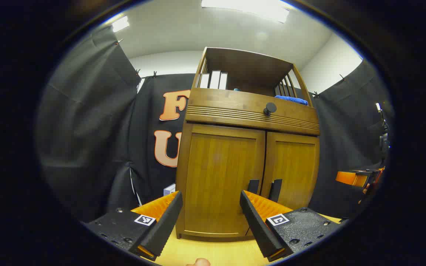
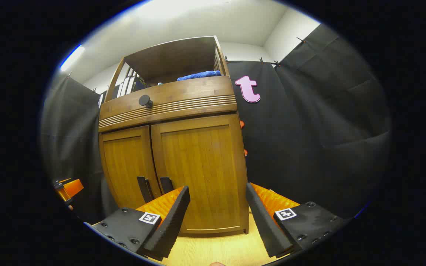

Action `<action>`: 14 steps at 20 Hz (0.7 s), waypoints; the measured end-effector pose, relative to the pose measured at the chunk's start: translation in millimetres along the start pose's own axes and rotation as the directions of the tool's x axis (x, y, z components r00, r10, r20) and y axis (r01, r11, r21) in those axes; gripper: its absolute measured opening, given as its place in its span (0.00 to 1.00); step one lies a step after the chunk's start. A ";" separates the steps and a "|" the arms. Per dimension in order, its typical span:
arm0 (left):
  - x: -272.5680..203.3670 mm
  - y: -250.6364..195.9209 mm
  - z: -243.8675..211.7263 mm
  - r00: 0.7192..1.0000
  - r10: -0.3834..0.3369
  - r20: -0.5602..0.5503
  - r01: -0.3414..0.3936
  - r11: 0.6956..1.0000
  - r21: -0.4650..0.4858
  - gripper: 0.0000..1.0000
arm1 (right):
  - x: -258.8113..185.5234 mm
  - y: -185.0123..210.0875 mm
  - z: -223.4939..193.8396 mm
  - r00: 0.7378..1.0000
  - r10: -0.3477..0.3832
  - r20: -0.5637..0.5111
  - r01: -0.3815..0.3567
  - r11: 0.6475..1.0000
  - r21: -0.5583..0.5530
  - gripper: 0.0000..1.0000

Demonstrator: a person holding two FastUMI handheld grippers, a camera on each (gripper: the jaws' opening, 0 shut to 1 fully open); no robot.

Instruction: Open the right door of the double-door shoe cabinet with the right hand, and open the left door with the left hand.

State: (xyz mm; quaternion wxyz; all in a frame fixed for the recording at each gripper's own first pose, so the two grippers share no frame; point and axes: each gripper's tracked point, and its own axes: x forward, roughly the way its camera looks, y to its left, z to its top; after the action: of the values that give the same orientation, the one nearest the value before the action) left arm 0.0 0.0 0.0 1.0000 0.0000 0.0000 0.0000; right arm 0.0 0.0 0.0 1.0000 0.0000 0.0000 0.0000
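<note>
A wooden shoe cabinet stands before me with both doors closed. In the left gripper view its left door (image 1: 220,181) fills the middle and the right door (image 1: 294,170) lies beyond, with two dark handles (image 1: 264,188) at the centre seam. My left gripper (image 1: 211,221) is open, low in front of the left door, apart from it. In the right gripper view the right door (image 2: 202,170) faces me, the left door (image 2: 128,162) lies to its left, and the handles (image 2: 155,187) sit by the seam. My right gripper (image 2: 216,218) is open, short of the right door.
Above the doors a drawer front carries a round dark knob (image 1: 270,108). An open shelf on top holds white binders (image 1: 215,80) and a blue cloth (image 1: 291,99). The floor (image 1: 213,253) is light wood. Black cloth walls surround the cabinet. An orange-topped object (image 1: 351,178) stands at the right.
</note>
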 end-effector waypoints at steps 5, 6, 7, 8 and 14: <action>1.1 -1.3 7.8 1.000 -0.004 0.016 0.004 1.000 0.001 0.94 | -3.3 -0.8 2.2 1.000 -0.009 0.012 0.009 1.000 -0.017 1.00; 1.2 -1.2 7.5 1.000 -0.008 0.015 0.008 1.000 -0.005 0.92 | -3.9 0.4 2.0 1.000 -0.010 0.012 0.010 1.000 -0.017 0.98; 1.0 -1.8 7.3 1.000 -0.012 0.016 0.012 1.000 -0.016 0.92 | -4.2 0.4 2.0 1.000 -0.009 0.012 0.010 1.000 -0.016 0.98; 0.7 -2.2 6.6 1.000 -0.018 0.012 0.018 1.000 -0.022 0.94 | -3.8 0.4 1.2 1.000 -0.008 0.010 0.008 1.000 -0.014 0.89; -2.1 -0.4 5.6 1.000 -0.018 0.000 0.018 1.000 0.006 0.92 | -7.4 0.8 3.2 1.000 -0.016 0.019 0.016 1.000 -0.012 0.89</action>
State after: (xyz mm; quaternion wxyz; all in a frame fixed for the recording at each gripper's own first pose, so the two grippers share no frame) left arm -2.1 -0.4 5.6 1.0000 0.0029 -0.0003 -0.0090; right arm -7.4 0.8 3.2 0.9999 -0.0059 -0.0094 -0.0079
